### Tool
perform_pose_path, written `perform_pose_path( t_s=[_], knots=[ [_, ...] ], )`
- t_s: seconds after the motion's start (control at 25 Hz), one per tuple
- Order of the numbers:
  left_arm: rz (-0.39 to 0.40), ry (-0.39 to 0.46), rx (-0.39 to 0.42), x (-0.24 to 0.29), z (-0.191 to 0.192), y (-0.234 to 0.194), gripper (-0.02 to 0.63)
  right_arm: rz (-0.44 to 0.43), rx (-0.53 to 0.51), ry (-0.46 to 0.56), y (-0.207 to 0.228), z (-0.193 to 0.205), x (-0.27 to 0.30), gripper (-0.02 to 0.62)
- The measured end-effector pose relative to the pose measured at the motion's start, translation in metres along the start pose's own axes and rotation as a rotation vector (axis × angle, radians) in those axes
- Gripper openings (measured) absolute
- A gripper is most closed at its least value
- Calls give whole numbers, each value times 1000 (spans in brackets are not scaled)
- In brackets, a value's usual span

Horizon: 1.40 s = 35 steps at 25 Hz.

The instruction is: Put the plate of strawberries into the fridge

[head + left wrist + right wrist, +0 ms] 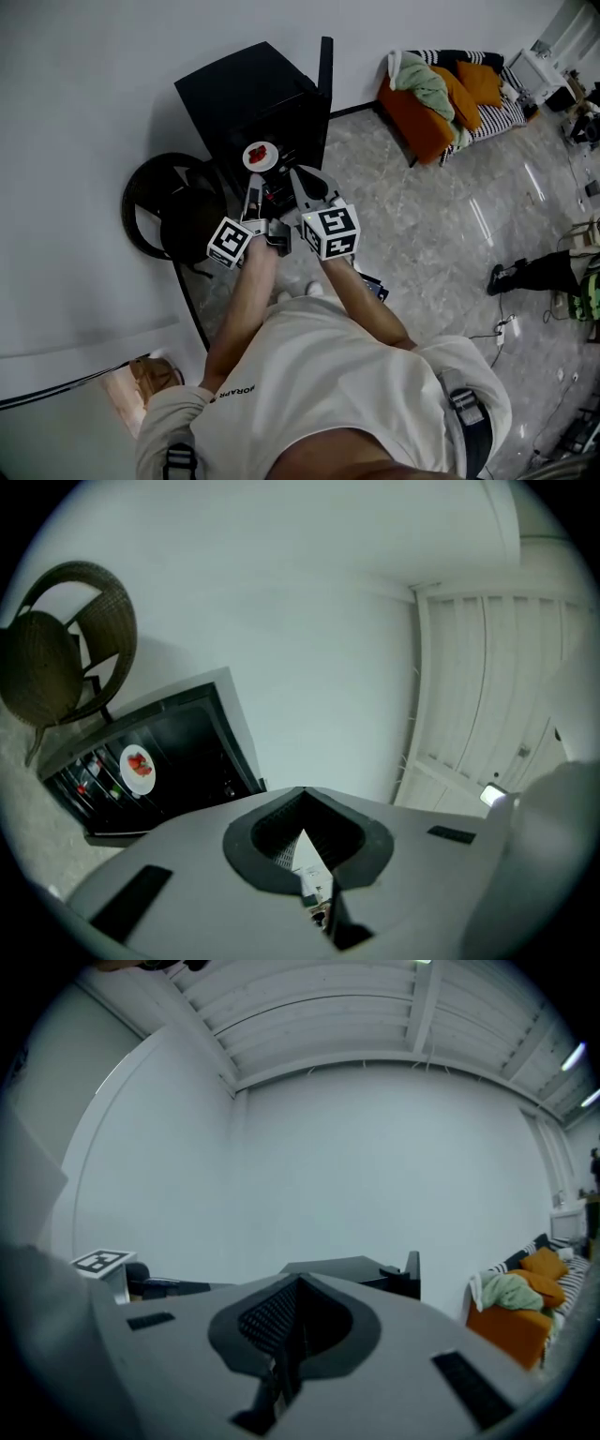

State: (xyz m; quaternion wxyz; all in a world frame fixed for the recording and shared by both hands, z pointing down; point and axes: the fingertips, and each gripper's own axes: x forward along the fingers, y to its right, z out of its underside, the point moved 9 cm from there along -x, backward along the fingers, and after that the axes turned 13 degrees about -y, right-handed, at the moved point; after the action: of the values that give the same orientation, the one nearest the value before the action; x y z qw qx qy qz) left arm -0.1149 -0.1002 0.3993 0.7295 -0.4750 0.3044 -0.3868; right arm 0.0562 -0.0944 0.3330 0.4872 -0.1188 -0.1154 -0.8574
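A white plate of red strawberries [260, 155] rests inside the open black fridge [246, 89], on a shelf at its front. In the left gripper view the plate [139, 768] lies in the dark fridge [178, 752] interior among small items. My left gripper [252, 190] is shut and empty, just short of the plate. Beside it, my right gripper [300, 180] is also shut with nothing in it. Seen from their own cameras, the left gripper [303, 803] and the right gripper [297, 1286] both show jaws pressed together.
The fridge door [325, 66] stands open to the right. A dark wicker chair [164, 211] sits left of the fridge against the white wall. An orange sofa [441, 94] with cushions and a cloth lies far right, across the marble floor [441, 225].
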Motion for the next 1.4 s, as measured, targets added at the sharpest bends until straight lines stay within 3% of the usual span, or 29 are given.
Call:
perform_pose_path(
  t_s=[0.24, 0.48, 0.72, 0.88, 1.4],
  knots=[
    [-24, -33, 207, -2, -4, 19, 0, 2, -10, 7, -3, 1, -1, 12],
    [-110, -70, 616, -6, -12, 45, 0, -1, -22, 13, -10, 1, 1, 12],
    [-163, -94, 840, -6, -9, 60, 0, 4, -23, 24, -12, 1, 0, 12],
    [-186, -107, 950, -2, -4, 68, 0, 9, -19, 29, -10, 0, 0, 12],
    [-256, -102, 1174, 4, 8, 82, 0, 4, -26, 47, -6, 3, -4, 12]
  ],
)
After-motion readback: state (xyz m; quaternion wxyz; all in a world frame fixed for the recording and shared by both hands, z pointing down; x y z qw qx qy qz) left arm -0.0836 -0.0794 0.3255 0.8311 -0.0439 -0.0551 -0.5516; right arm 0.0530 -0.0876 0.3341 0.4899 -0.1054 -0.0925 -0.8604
